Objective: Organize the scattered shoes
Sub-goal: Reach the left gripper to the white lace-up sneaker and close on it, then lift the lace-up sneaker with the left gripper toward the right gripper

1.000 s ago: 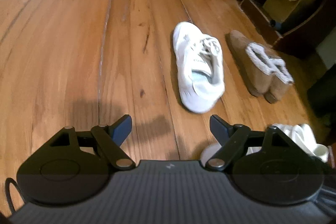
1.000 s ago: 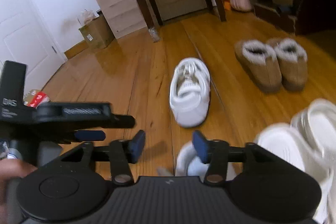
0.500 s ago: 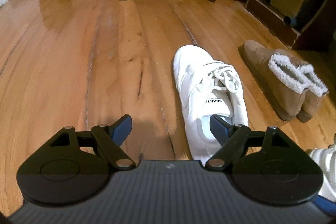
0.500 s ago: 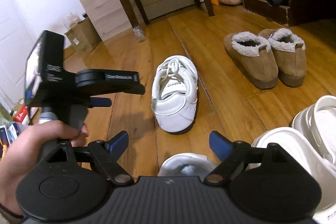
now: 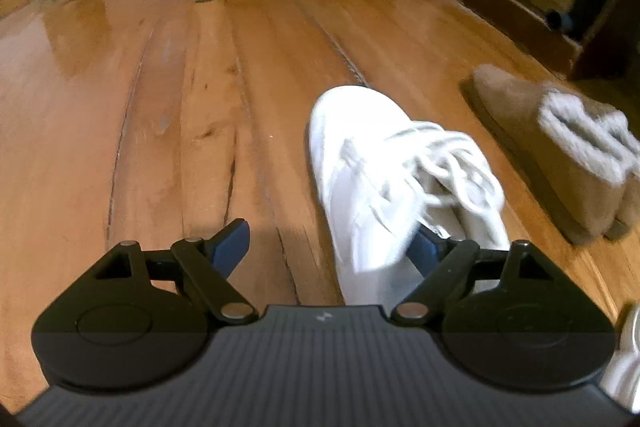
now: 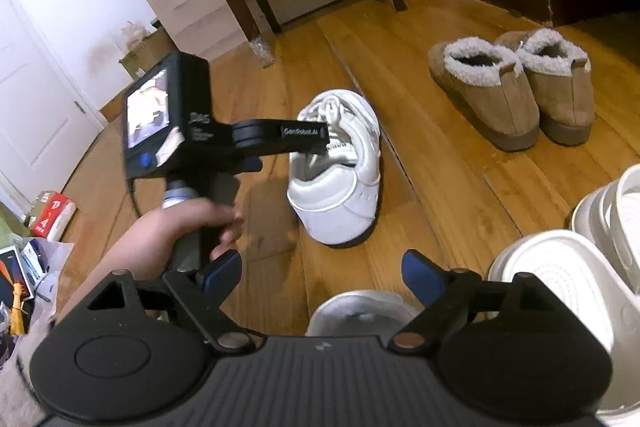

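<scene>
Left wrist view: the left gripper has its fingers spread wide, gripping nothing, and one blue finger pad sits down inside the collar of the white lace-up leather sneaker while the other is outside it. That looks like a set-up to pinch the sneaker's side wall. The sneaker lies toe-away on the wooden plank floor, alone in the middle. To its right, the tan suede fleece-lined slippers stand side by side, already a neat pair.

Right wrist view: the right gripper hangs low with its fingers wide apart and empty. Just under it is a second white sneaker's toe. The white moulded clogs sit near right. The person's hand holds the left gripper at the far sneaker's opening.
</scene>
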